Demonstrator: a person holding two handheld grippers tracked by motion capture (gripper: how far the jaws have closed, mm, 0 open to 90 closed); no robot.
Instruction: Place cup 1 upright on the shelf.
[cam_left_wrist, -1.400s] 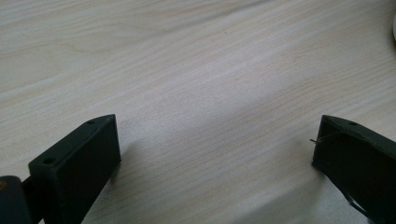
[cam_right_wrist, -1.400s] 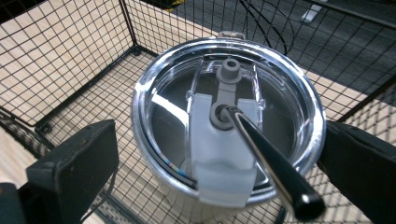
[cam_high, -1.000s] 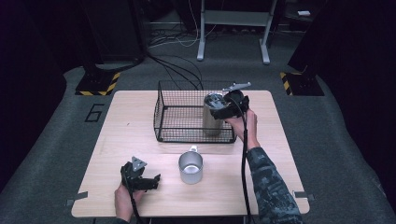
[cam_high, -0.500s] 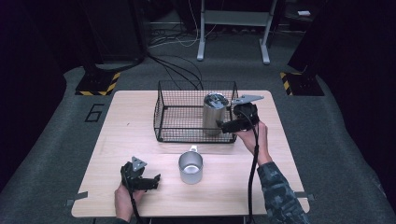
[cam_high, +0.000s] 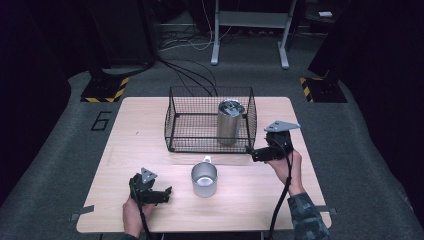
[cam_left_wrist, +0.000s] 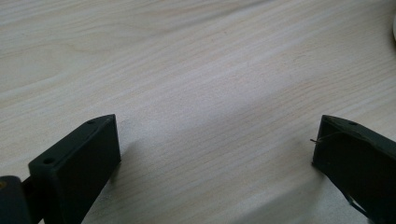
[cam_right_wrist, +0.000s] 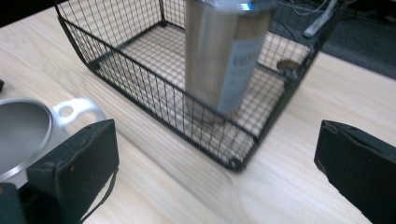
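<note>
right gripper (cam_high: 257, 154) hangs just outside the basket's (cam_high: 172, 120) near right corner, jaws spread wide and empty. tumbler (cam_high: 229, 122) stands upright inside the basket, at its right end. mug (cam_high: 204, 179) sits on the table (cam_high: 140, 145) in front of the basket. left gripper (cam_high: 162, 192) rests at the near left, jaws apart on bare wood.

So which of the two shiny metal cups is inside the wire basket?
The tall steel tumbler stands inside the wire basket. The short handled mug sits outside it, on the bare table.
</note>
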